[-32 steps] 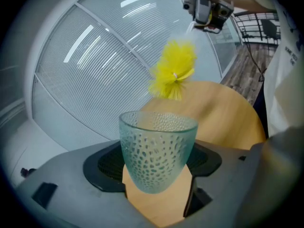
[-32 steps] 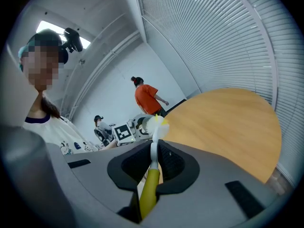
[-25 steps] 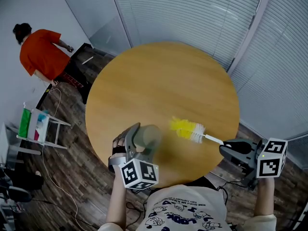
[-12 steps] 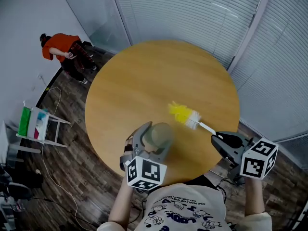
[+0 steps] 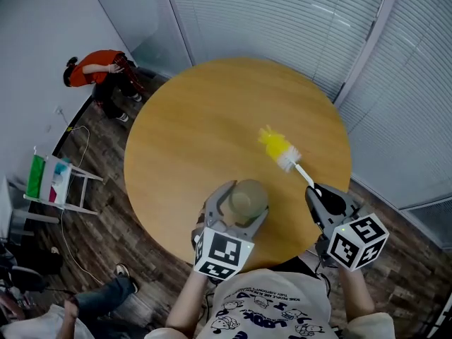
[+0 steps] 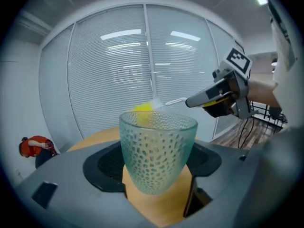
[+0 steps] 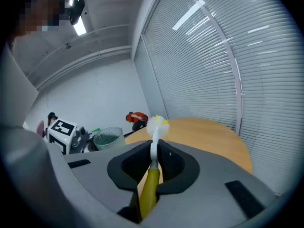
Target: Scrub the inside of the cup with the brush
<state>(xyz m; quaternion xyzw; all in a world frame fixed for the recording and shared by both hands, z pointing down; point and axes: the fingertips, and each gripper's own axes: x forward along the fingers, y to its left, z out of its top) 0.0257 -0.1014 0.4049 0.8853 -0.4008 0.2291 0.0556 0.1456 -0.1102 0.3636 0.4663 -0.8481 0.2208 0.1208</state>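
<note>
Left gripper (image 5: 240, 202) clamped on an upright, dimpled pale-green glass cup (image 6: 156, 148) over the round wooden table (image 5: 205, 119). Right gripper (image 7: 152, 158) clenched on the yellow-handled brush (image 5: 284, 153); its yellow-and-white bristles project beyond the jaws, outside the cup, right of the left gripper.

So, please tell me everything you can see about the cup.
The cup is a pale green, see-through tumbler with a dimpled wall, looking like glass or plastic. It is upright, mouth open upward, and looks empty. The left gripper clamps it at both sides, over the near edge of the table. The brush is outside it, not touching.
</note>
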